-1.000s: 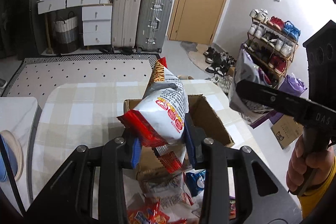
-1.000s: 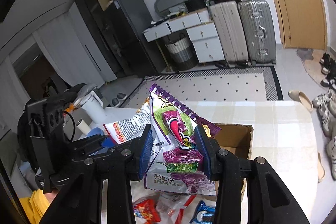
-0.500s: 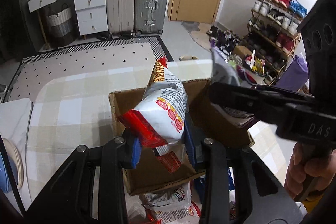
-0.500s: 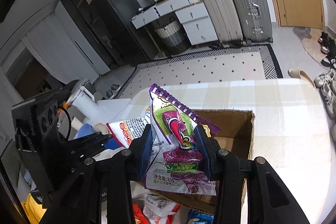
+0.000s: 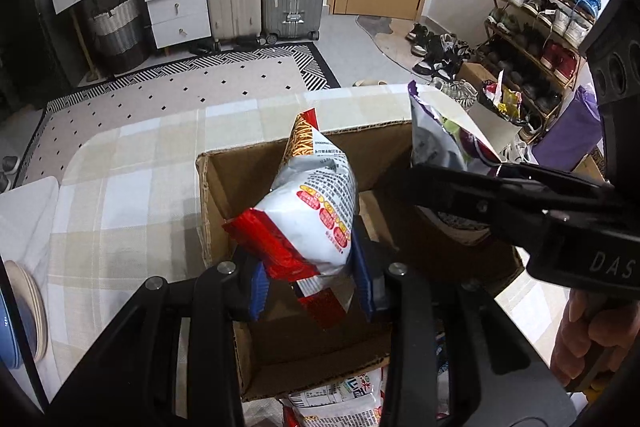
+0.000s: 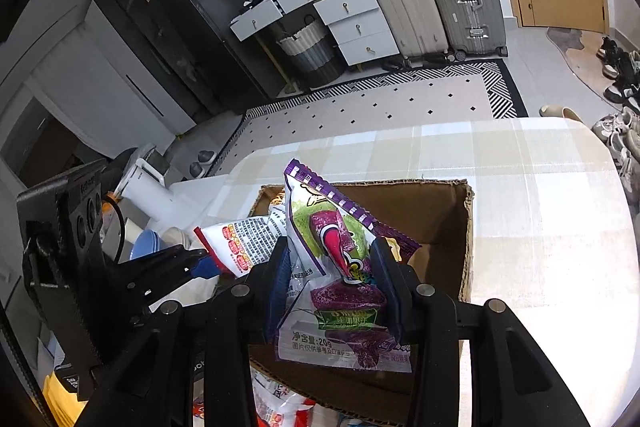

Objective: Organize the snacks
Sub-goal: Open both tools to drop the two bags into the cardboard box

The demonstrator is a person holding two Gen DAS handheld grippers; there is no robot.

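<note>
Above the open cardboard box (image 5: 320,343), the left gripper (image 5: 308,279) is clenching a red-and-white snack bag (image 5: 312,215) and the right gripper (image 6: 334,287) a purple one (image 6: 340,267) — both poised for dropping in

Over the open cardboard box (image 5: 224,187) on the table (image 5: 132,163), the left gripper's snack bag (image 5: 312,211) hangs left of the right gripper's snack bag (image 6: 336,267), with more snack packets (image 5: 340,395) before the box.

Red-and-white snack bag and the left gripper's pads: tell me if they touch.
Touching. In the left wrist view both blue pads of the left gripper press the red-and-white snack bag from either side, above the cardboard box.
</note>
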